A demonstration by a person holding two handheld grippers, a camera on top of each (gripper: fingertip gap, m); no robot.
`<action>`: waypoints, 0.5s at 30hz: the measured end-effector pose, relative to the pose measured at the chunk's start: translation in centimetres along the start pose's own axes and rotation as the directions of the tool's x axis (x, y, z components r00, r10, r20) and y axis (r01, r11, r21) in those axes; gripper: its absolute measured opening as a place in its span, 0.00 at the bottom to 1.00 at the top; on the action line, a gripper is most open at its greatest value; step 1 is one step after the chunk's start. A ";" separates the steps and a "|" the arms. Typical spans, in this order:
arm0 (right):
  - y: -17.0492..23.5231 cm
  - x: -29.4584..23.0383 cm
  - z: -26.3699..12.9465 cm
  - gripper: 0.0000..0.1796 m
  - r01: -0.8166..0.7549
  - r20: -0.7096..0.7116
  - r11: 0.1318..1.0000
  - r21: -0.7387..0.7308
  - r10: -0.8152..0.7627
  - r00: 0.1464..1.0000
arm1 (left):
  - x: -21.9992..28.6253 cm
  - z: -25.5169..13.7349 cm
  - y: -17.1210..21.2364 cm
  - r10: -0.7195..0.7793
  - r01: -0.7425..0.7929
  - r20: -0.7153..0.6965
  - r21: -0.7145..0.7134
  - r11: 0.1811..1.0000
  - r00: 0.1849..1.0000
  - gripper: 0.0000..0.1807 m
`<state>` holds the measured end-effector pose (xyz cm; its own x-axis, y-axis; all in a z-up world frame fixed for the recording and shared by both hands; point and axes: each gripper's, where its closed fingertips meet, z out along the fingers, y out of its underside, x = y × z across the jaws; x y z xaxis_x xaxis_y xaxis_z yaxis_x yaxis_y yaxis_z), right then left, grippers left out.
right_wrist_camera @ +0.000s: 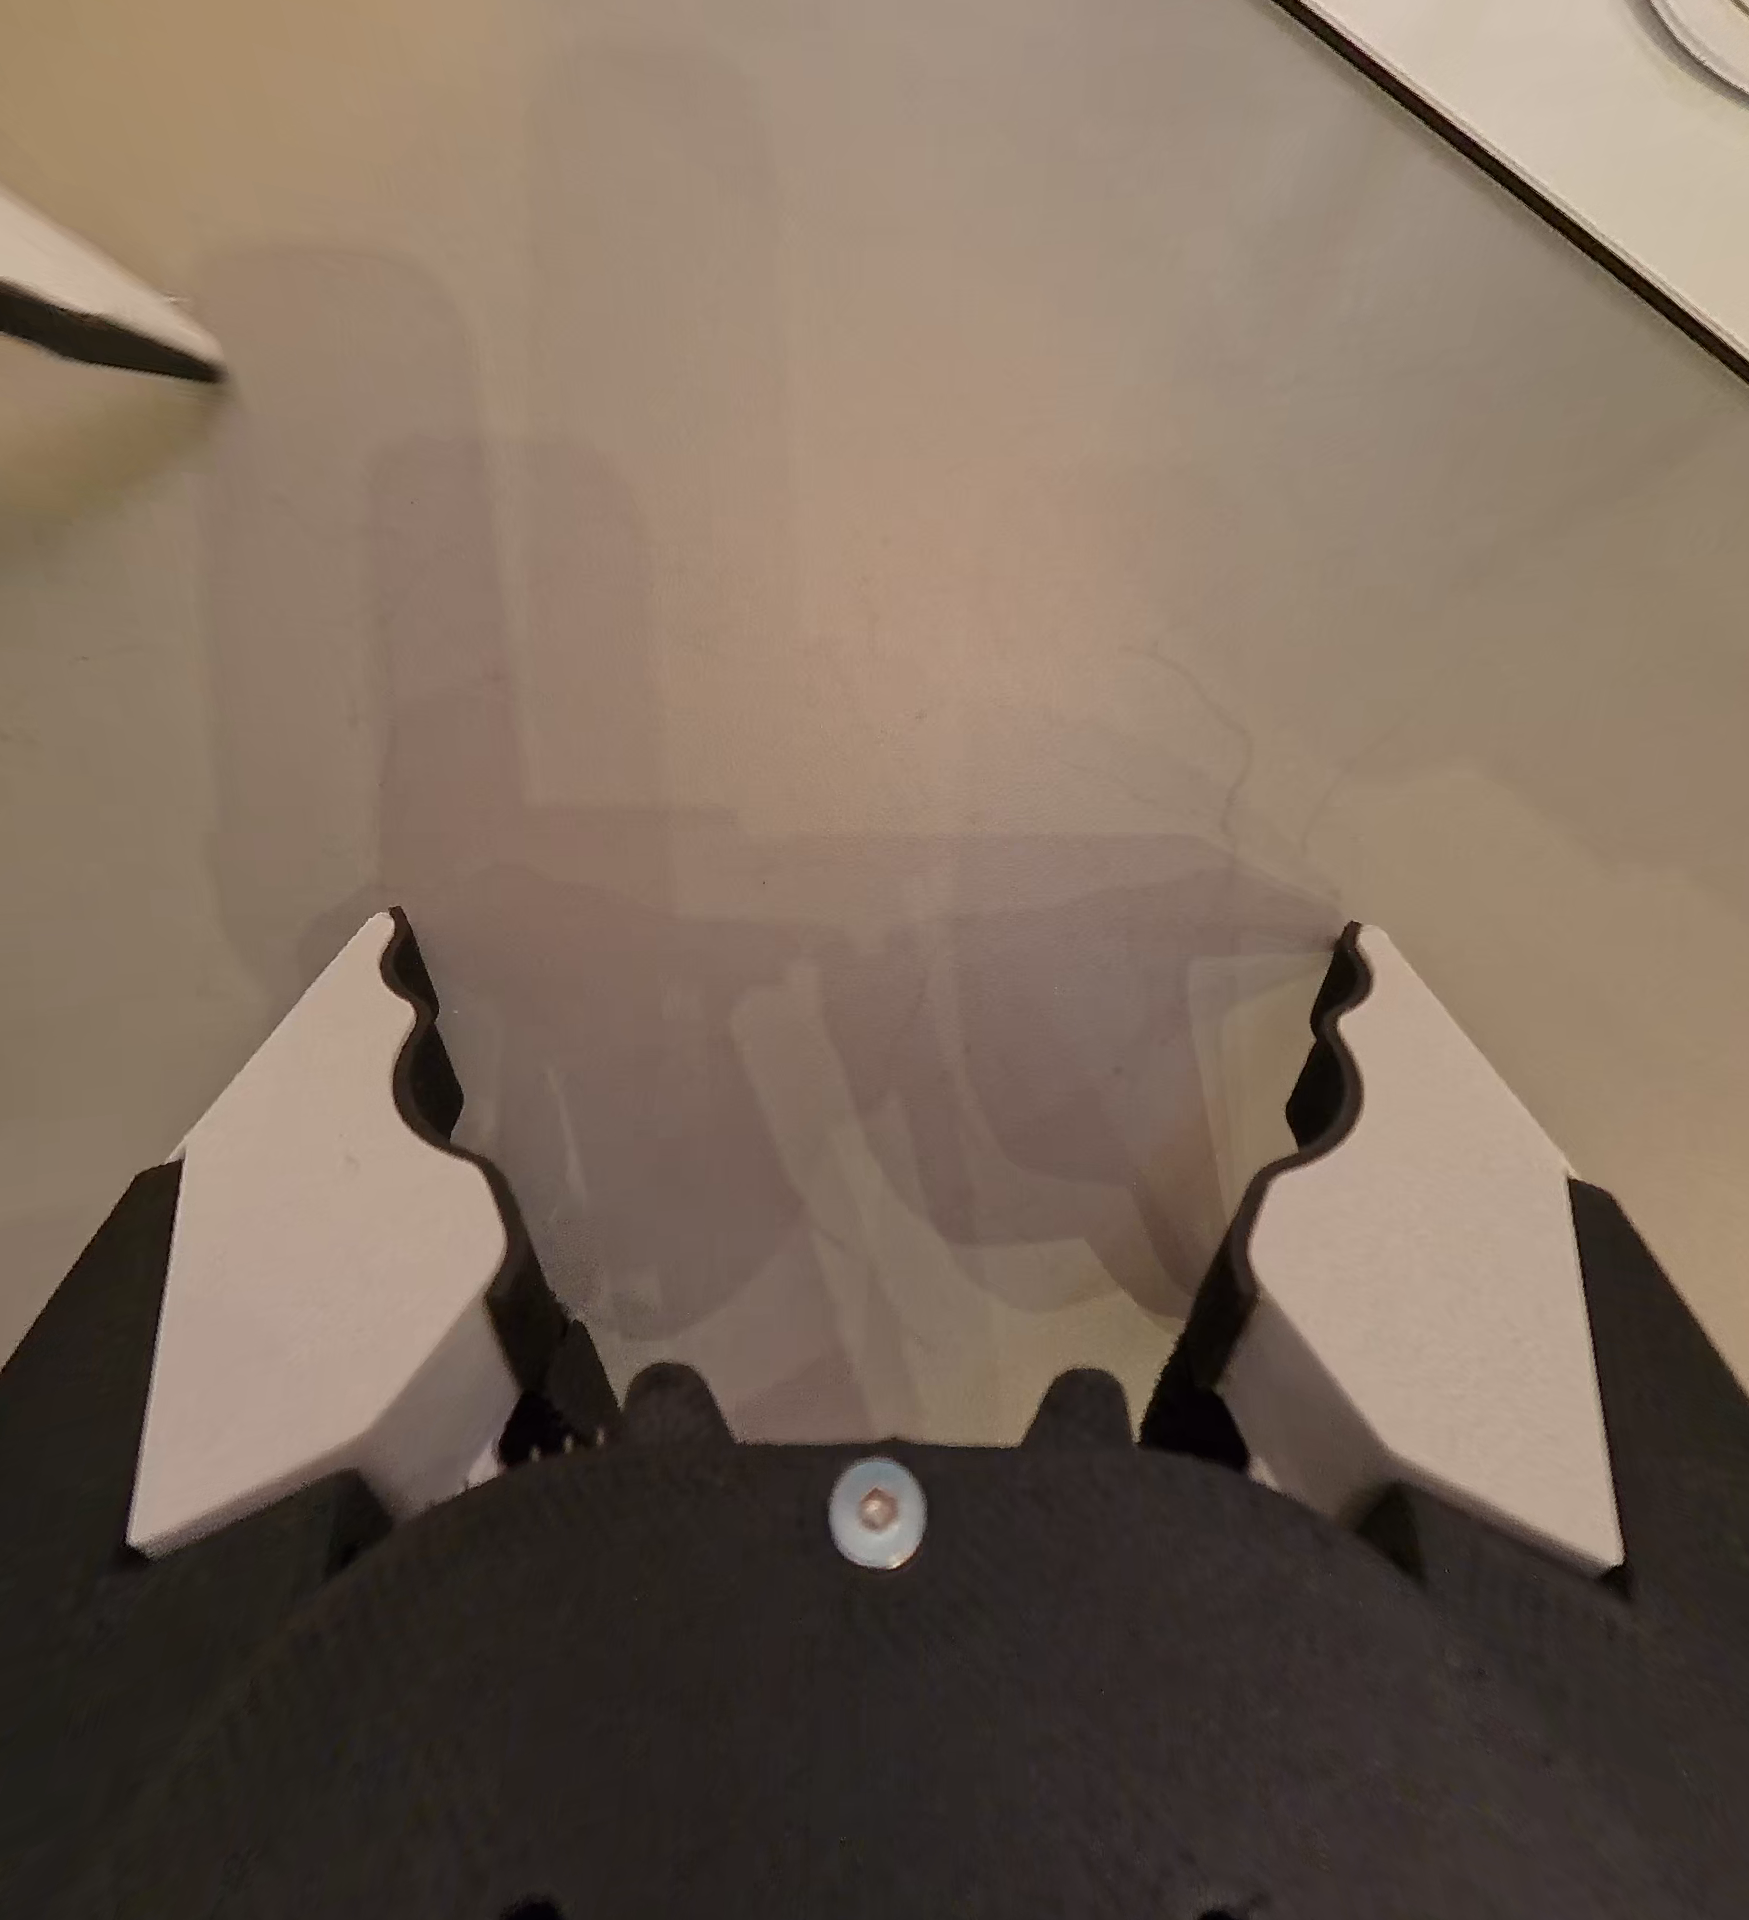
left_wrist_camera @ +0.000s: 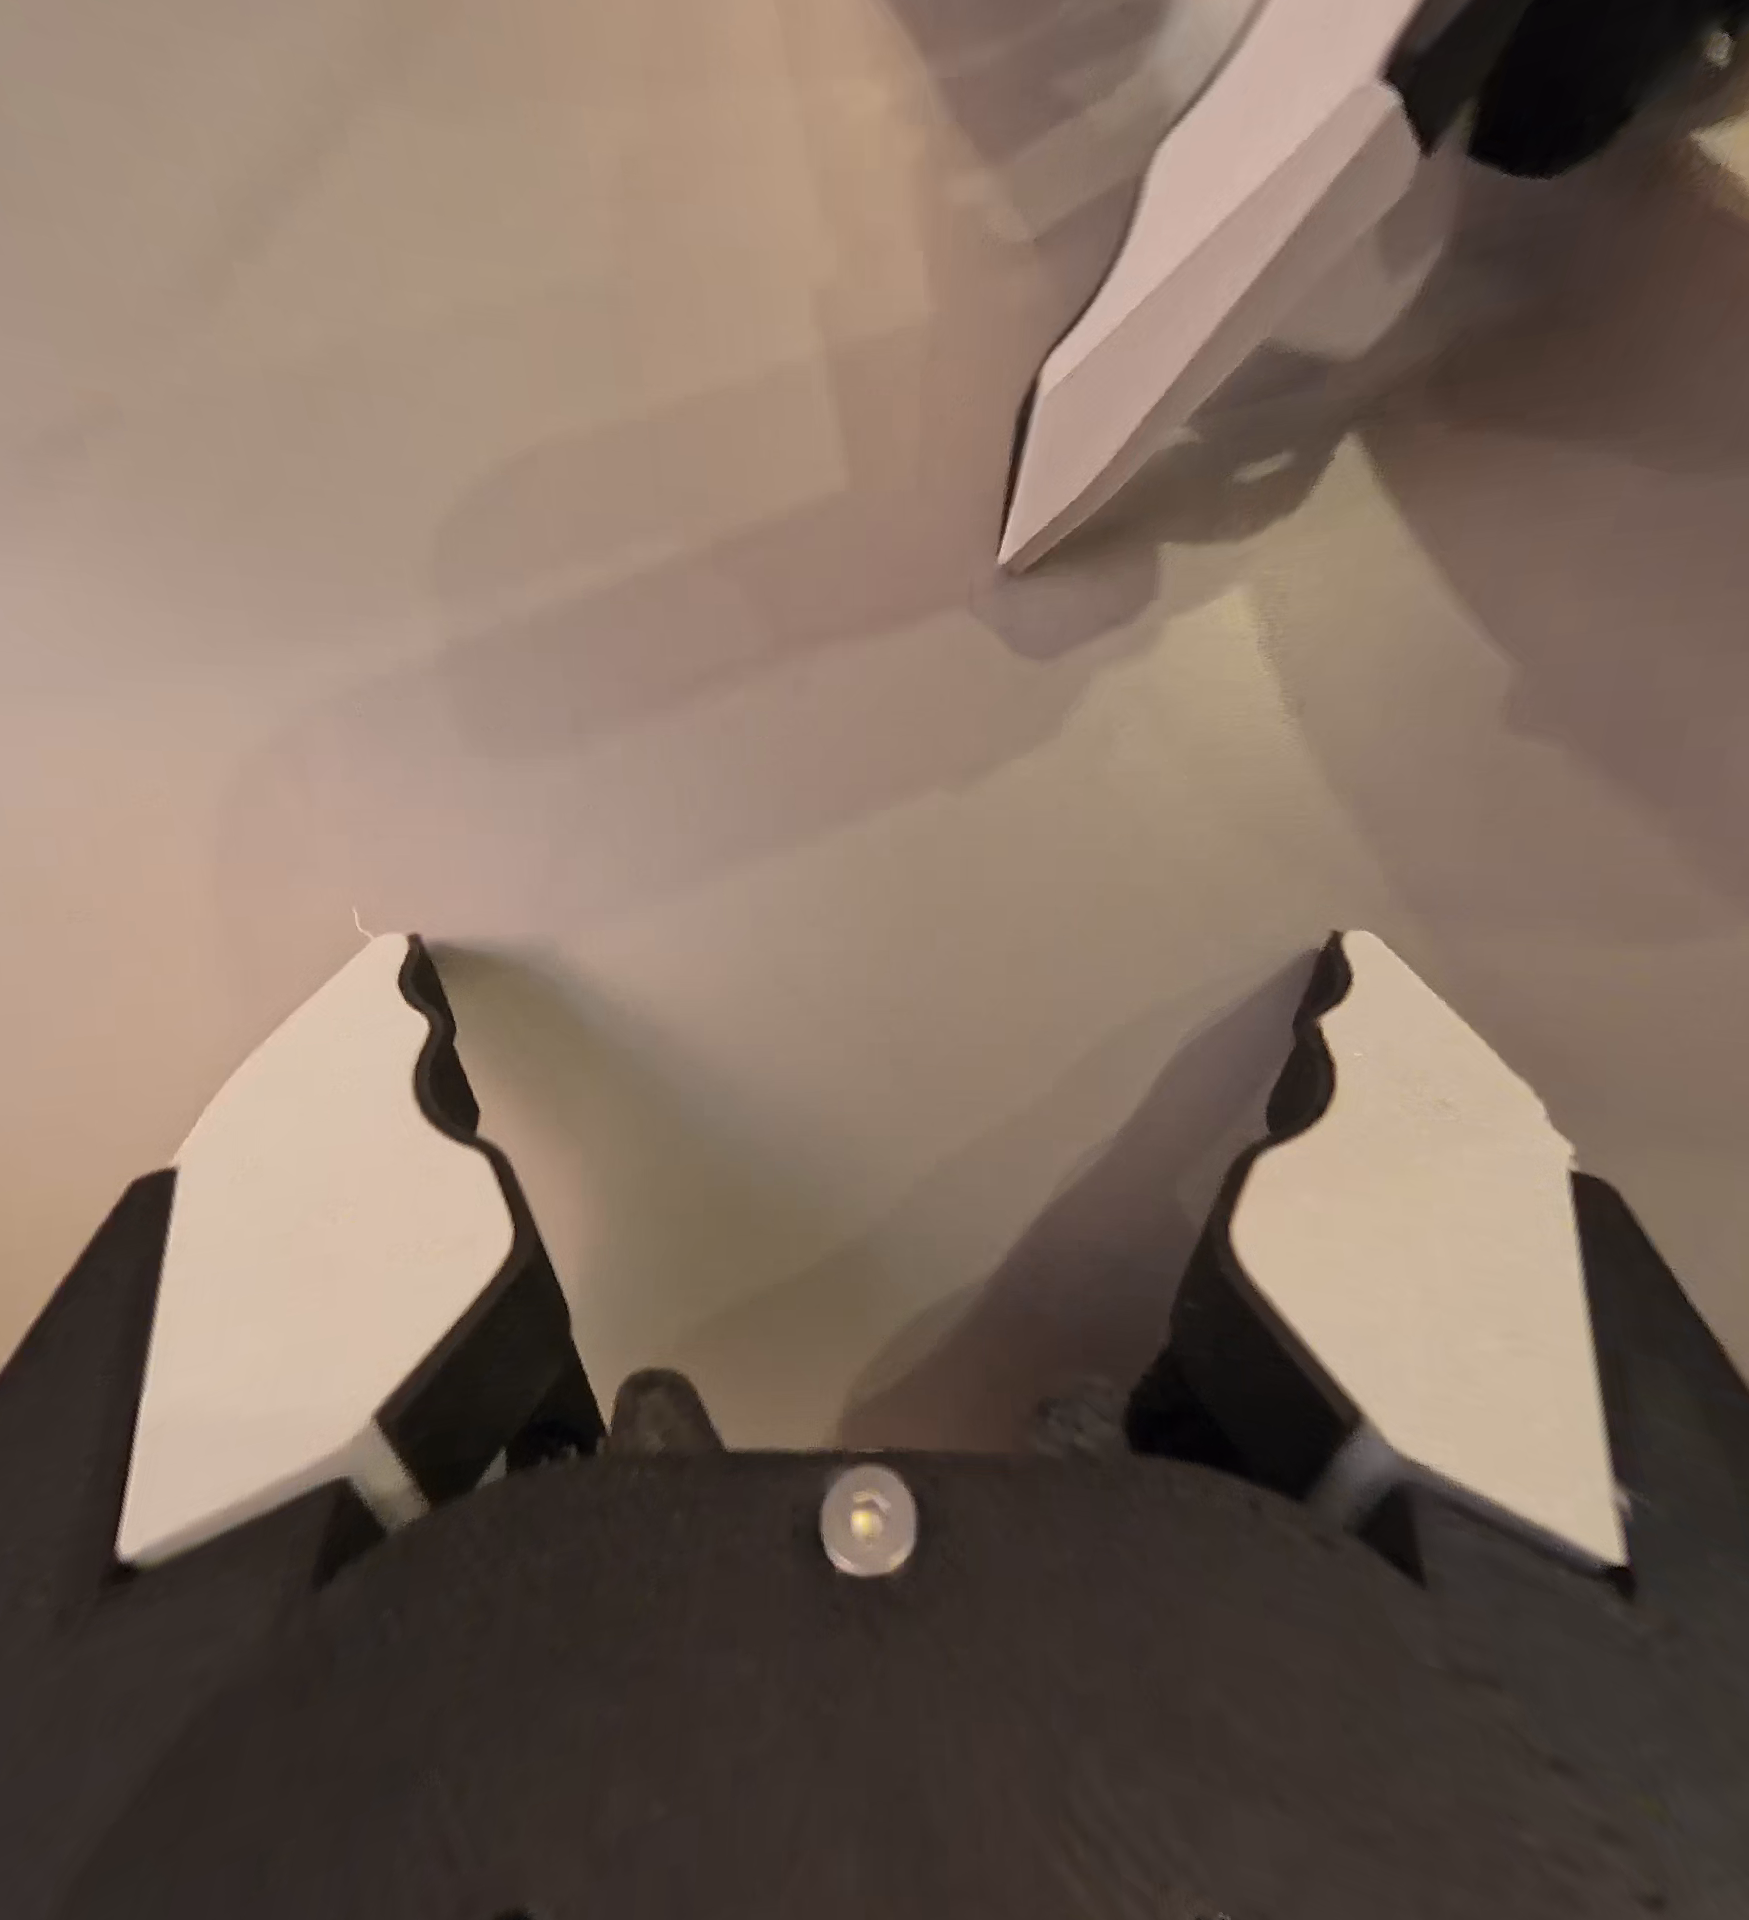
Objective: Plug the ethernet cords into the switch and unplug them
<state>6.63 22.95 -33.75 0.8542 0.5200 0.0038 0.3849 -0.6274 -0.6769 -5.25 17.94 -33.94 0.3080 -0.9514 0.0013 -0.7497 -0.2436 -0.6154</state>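
Note:
No ethernet cord and no switch shows in either view. My left gripper (left_wrist_camera: 875, 940) is open and empty, its white fingers with black pads spread wide just above a glossy pale table (left_wrist_camera: 641, 468). My right gripper (right_wrist_camera: 870, 925) is also open and empty, close over the same table (right_wrist_camera: 849, 520). The right gripper shows in the left wrist view at the upper right, one white finger (left_wrist_camera: 1213, 281) pointing down with its tip near the table. A white fingertip (right_wrist_camera: 49, 301) of the left gripper shows at the left edge of the right wrist view.
A white flat object with a dark edge (right_wrist_camera: 1597, 187) lies across the upper right corner of the right wrist view, with a round white thing (right_wrist_camera: 1743, 42) on it. The table surface reflects the grippers' shapes.

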 end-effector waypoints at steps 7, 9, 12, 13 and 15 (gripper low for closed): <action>0.0 0.0 0.0 0.89 0.000 0.001 1.000 0.000 0.000 1.000 | 0.0 0.3 -0.4 0.058 -0.058 -0.044 0.001 0.998 0.997 0.81; 0.0 0.0 0.0 0.89 0.001 0.001 1.000 0.000 -0.001 1.000 | 0.1 0.4 -0.5 0.058 -0.058 -0.045 0.001 0.998 0.997 0.81; -0.1 0.1 0.1 0.89 -0.002 0.003 1.000 0.001 0.002 1.000 | -0.1 0.8 -1.1 0.031 -0.031 -0.024 0.000 1.000 0.999 0.81; -0.2 0.1 0.1 0.89 -0.008 0.009 1.000 0.007 0.008 1.000 | -0.1 0.9 -1.2 0.029 -0.029 -0.022 0.000 1.000 0.999 0.81; -0.6 0.5 0.0 0.85 -0.035 0.006 0.999 0.025 0.034 0.999 | -0.1 1.2 -1.6 0.020 -0.020 -0.016 -0.001 1.000 1.000 0.81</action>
<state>6.84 23.55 -33.38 0.8648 0.5015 -0.0240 0.3463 -0.6303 -0.6948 -3.33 18.68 -33.91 0.2839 -0.9588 0.0019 -0.7559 -0.2251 -0.6147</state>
